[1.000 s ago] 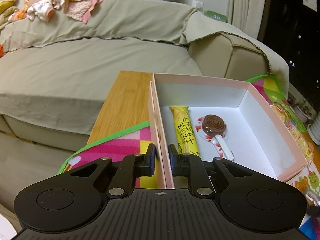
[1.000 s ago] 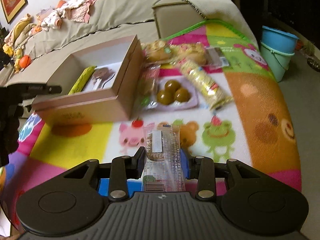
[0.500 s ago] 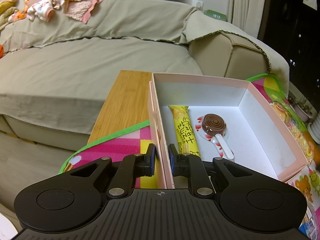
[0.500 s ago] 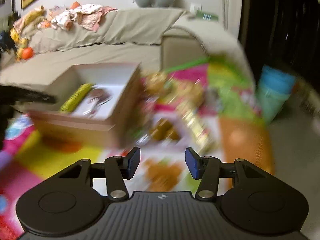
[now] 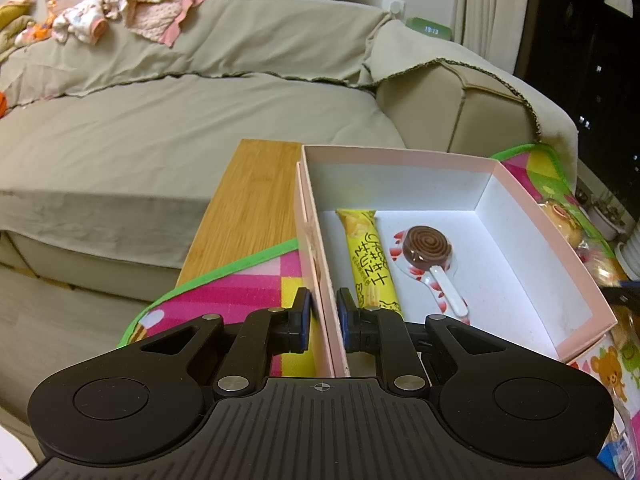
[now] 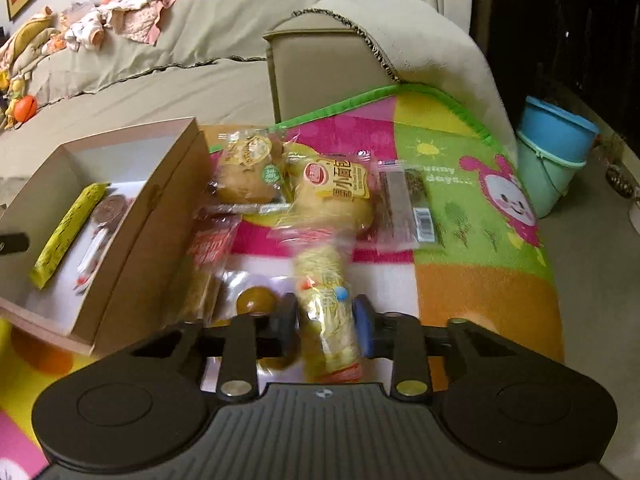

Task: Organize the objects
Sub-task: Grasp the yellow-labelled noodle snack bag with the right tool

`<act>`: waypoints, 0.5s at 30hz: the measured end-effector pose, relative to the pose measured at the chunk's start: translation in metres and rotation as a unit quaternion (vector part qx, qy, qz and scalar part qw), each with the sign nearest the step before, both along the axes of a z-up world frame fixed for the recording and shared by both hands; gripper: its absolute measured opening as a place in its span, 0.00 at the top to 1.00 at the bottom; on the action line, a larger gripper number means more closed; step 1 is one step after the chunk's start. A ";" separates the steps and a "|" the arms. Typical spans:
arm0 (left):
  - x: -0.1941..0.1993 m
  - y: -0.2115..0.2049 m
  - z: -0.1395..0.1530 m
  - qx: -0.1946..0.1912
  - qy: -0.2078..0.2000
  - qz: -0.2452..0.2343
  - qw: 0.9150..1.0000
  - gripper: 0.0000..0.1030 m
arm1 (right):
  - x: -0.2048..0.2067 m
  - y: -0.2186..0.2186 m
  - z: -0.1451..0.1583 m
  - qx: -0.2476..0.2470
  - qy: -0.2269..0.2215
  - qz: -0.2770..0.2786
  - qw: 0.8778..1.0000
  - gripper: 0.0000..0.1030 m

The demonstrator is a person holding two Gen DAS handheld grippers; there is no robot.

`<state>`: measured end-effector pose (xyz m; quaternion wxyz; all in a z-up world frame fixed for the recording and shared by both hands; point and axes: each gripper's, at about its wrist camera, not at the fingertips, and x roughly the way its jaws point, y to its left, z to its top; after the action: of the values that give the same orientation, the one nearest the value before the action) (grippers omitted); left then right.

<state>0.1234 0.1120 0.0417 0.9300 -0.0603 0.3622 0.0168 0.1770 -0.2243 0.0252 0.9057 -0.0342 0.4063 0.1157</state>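
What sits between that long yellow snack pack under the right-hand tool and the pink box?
The long yellow snack pack lies between the right gripper's open jaws. Toward the pink box lie a red-labelled packet and a tray of brown balls; the box's near wall must be cleared too.

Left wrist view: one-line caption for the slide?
Left gripper pinches pink box wall; yellow snack stick, chocolate lollipop inside.

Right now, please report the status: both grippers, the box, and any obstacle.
Left gripper clamped on pink box wall. Right gripper open around yellow snack pack. Other snack bags crowd beside it.
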 end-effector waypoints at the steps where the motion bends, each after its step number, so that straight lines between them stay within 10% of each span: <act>1: 0.000 0.001 0.000 -0.001 -0.001 0.000 1.000 0.84 | -0.008 -0.002 0.003 0.002 -0.002 0.000 1.000 0.73; 15: 0.000 0.001 0.000 -0.003 0.000 0.001 1.000 0.84 | -0.120 -0.003 0.067 0.071 -0.025 0.013 0.997 0.73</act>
<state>0.1234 0.1126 0.0421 0.9297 -0.0632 0.3624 0.0164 0.0574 -0.2277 0.0924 0.9143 0.0224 0.3735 0.1550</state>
